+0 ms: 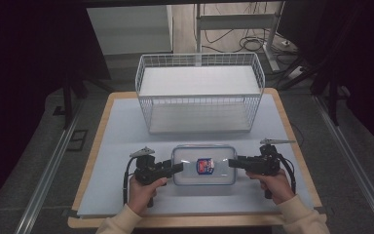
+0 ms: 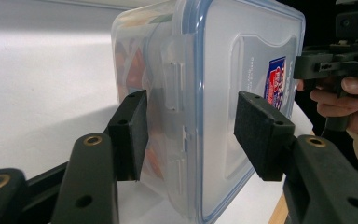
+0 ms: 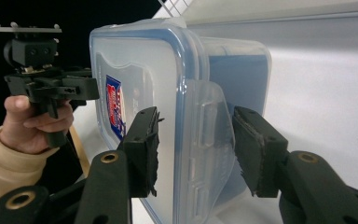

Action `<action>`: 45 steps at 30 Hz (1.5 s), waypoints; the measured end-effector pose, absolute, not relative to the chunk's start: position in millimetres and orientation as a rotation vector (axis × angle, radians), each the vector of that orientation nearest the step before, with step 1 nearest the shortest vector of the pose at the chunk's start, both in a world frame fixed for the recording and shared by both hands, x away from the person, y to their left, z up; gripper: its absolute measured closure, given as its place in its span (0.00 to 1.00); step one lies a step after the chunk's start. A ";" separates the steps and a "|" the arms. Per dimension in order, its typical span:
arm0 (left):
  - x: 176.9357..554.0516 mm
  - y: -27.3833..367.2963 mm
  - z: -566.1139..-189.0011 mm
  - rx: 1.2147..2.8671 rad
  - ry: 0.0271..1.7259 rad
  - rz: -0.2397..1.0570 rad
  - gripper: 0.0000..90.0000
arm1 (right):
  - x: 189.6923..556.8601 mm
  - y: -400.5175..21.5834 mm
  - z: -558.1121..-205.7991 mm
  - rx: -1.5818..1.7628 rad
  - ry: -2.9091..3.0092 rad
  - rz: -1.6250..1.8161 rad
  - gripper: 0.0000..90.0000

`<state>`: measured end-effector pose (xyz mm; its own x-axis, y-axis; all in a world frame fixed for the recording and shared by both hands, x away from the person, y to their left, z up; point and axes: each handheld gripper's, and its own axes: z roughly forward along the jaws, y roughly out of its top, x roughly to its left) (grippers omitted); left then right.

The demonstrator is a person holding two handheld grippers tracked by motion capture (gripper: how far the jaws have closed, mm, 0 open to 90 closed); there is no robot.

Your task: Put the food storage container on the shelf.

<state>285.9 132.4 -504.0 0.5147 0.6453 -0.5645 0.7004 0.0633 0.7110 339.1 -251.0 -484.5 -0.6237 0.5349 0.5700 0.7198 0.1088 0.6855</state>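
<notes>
A clear plastic container [image 1: 203, 165] with a blue-sealed lid and a red and blue sticker lies flat on the white mat, near the front. My left gripper [image 1: 177, 168] is at its left end. In the left gripper view the gripper [image 2: 196, 135] is shut on that end of the container [image 2: 223, 70], one pad on the lid and one against the wall beside the side latch. My right gripper [image 1: 231, 162] is at the right end. In its own view the right gripper [image 3: 196, 149] straddles the container's [image 3: 144, 70] latch flap, with a thin gap at the lid-side pad.
A white wire basket [image 1: 199, 58] stands behind the container at the back of the mat [image 1: 126, 126]. The wooden table edge runs along the front and sides. Cables lie on the floor beyond the basket.
</notes>
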 end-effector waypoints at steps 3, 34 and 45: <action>285.4 133.3 -500.2 1.626 1.160 -0.056 0.51 | 338.5 -251.1 -480.2 -1.248 -2.201 -1.550 0.58; 306.3 145.4 -435.1 1.644 1.091 0.049 0.51 | 355.8 -239.7 -425.6 -1.160 -2.232 -1.699 0.59; 316.9 141.4 -416.2 1.645 1.070 0.063 0.51 | 361.5 -243.1 -405.3 -1.156 -2.251 -1.734 0.59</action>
<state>316.9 141.4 -416.2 0.5882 0.6606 -0.4665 0.6015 0.0282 0.7984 361.5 -243.1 -405.3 -0.7138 0.5105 0.4795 0.5938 0.0781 0.8008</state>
